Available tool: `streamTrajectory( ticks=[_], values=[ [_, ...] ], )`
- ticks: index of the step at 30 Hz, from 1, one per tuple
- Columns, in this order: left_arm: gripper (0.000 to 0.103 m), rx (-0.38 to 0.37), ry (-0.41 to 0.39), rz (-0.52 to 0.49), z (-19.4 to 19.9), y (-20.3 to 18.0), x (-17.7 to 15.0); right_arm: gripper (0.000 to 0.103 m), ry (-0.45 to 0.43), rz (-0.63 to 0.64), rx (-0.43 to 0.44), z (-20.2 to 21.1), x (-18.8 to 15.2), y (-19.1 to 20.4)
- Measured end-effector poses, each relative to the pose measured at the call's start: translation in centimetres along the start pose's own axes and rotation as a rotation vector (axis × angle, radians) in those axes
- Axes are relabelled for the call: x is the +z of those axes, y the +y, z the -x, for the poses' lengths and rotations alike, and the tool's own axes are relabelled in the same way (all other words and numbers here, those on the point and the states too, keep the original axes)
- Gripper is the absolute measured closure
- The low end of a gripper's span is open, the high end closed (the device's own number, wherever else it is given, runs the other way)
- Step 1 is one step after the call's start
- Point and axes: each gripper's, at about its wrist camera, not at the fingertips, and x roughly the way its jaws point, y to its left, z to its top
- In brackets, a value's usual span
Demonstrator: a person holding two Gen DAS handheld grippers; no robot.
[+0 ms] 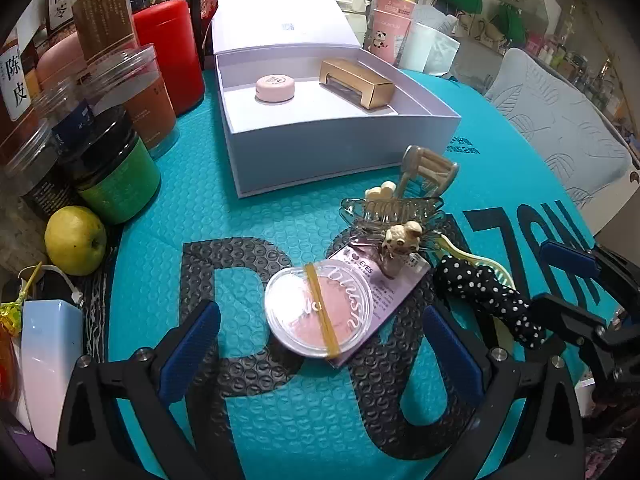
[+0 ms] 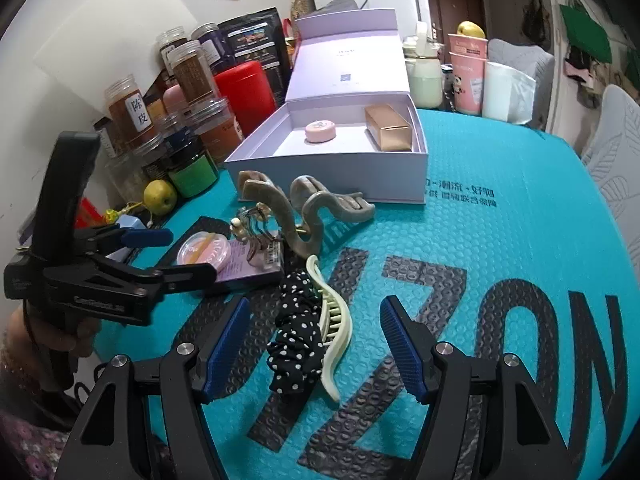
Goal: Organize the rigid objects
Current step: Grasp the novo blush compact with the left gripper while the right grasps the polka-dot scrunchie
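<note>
Your left gripper (image 1: 320,340) had its fingers spread wide over the teal mat (image 1: 320,432), pinching nothing. The blush compact (image 1: 319,314), a clear round case banded with a yellow rubber band, lay on the mat between the two blue pads, nearer the right pad (image 1: 448,340) than the left one and touching neither. It rested partly on a purple card (image 1: 384,300).

Your right gripper (image 2: 316,344) was also spread, its pads clear of everything. The dotted scrunchie (image 2: 298,332) and the pale green clip (image 2: 334,320) lay together between its fingers, the clip along the scrunchie's right side, both closer to the left pad (image 2: 226,344) than to the right.

Beyond them a clear claw clip (image 1: 390,210) and a small bear clip (image 1: 400,240) sat just past the compact, and a beige wavy clip (image 2: 304,208) lay in front of the open box (image 1: 340,148). Inside the box were a pink tin (image 1: 275,88) and a gold carton (image 1: 358,82), well apart from each other.
</note>
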Motion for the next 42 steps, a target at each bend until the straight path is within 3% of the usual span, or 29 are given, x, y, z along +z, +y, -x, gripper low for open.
streamTrajectory(
  ticks=[13, 17, 26, 38, 42],
  values=[
    [0.020, 0.015, 0.002, 0.016, -1.6, 0.4, 0.4, 0.035, 0.014, -0.003, 0.006, -0.8, 0.0, -0.3],
    [0.047, 0.002, -0.013, 0.035, -1.3, 0.3, 0.4, 0.035, 0.016, -0.018, 0.012, -0.9, 0.0, -0.6],
    [0.048, -0.021, -0.009, 0.057, -0.4, 0.3, 0.2, 0.036, 0.015, -0.022, 0.031, -0.7, -0.1, -0.5],
    [0.048, -0.031, -0.007, 0.091, 1.6, 0.4, -1.3, 0.063, 0.078, 0.052, 0.086, -2.4, -0.5, 1.1],
    [0.048, -0.029, -0.007, 0.112, 1.9, 0.9, -1.8, 0.063, 0.079, 0.106, 0.093, -2.4, -0.6, 2.1]
  ],
)
